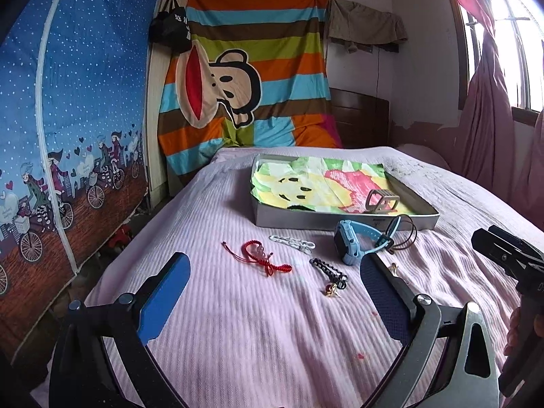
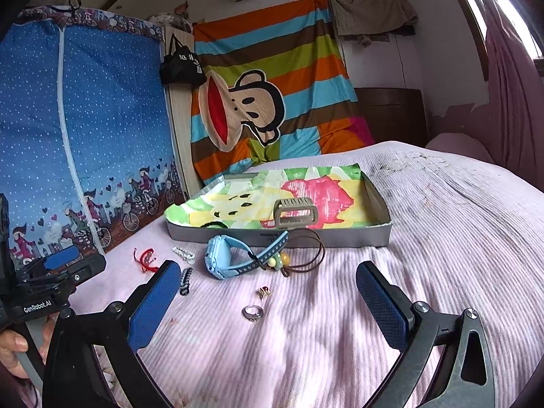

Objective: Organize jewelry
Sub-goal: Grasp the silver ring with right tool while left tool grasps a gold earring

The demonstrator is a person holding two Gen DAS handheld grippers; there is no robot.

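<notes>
Jewelry lies loose on the pink bedspread in front of a shallow grey tray (image 1: pixel 343 219) (image 2: pixel 278 236) lined with a cartoon cloth. A grey watch band (image 1: pixel 382 200) (image 2: pixel 295 212) sits inside the tray. On the bed are a blue watch (image 1: pixel 353 241) (image 2: pixel 231 258), a red cord bracelet (image 1: pixel 261 255) (image 2: pixel 146 260), a white clip (image 1: pixel 292 243) (image 2: pixel 183 254), a black chain bracelet (image 1: pixel 329 268) (image 2: pixel 185 280), a brown cord necklace with beads (image 2: pixel 299 255), a small red earring (image 1: pixel 331 289) (image 2: pixel 264 291) and a silver ring (image 2: pixel 252 312). My left gripper (image 1: pixel 275 299) and right gripper (image 2: pixel 268 309) are both open and empty above the bed.
A blue dotted wardrobe cover (image 1: pixel 68 136) stands along the left of the bed. A striped monkey blanket (image 1: pixel 244 78) hangs at the head. A window with pink curtains (image 1: pixel 493 102) is at the right. The right gripper body (image 1: pixel 510 258) shows at the left view's right edge.
</notes>
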